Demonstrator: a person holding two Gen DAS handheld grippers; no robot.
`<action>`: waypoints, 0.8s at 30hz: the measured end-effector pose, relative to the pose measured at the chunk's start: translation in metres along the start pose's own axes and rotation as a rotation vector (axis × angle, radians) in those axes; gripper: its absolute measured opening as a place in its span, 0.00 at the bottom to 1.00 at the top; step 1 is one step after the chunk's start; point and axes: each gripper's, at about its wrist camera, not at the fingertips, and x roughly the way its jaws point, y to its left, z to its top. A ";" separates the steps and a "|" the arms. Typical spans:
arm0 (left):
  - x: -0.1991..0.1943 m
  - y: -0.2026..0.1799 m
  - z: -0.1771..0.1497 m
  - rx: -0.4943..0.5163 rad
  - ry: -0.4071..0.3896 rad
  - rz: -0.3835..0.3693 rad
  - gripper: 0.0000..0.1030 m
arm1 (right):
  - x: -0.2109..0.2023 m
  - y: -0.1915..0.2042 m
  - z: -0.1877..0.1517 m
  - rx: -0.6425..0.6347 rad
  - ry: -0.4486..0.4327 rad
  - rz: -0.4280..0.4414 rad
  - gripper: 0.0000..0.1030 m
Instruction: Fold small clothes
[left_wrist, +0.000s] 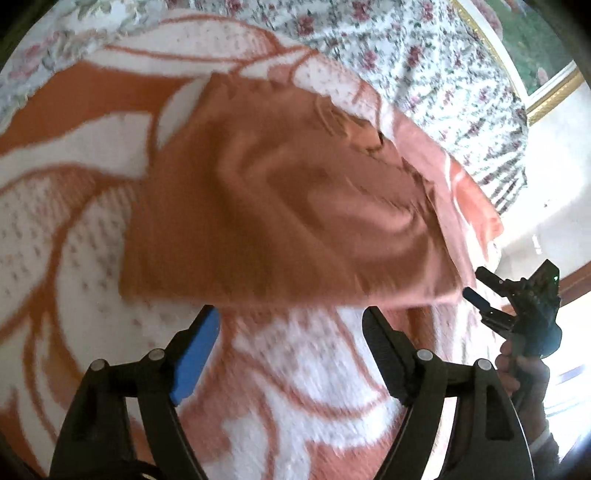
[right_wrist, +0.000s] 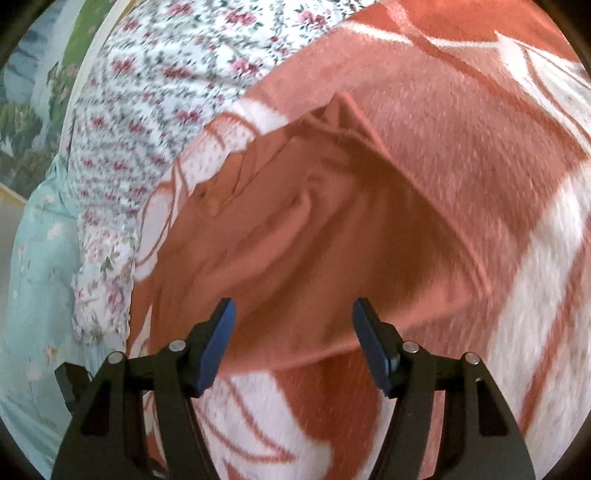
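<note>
Both tools (left_wrist: 291, 325) (right_wrist: 293, 321) spread, orange garment's (left_wrist: 280, 206) hem just ahead

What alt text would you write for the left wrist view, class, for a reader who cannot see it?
A rumpled terracotta-orange cloth garment lies on an orange-and-white patterned woven blanket, just ahead of the open left claw with blue-padded black fingers. At the right edge, a hand holds the right claw, also open, near the garment's corner. A pink-flowered white bedsheet lies beyond.

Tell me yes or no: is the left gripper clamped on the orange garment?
No: the left gripper is open, its fingers apart and short of the orange garment.
</note>
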 end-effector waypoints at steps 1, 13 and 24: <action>0.002 0.000 -0.006 -0.008 0.015 -0.015 0.77 | -0.002 0.002 -0.005 -0.005 0.004 -0.004 0.65; 0.008 0.037 -0.041 -0.246 -0.006 -0.030 0.78 | 0.010 0.022 -0.038 -0.084 0.115 0.028 0.67; 0.039 0.085 -0.003 -0.539 -0.237 -0.002 0.79 | 0.020 0.029 -0.008 -0.173 0.201 0.071 0.67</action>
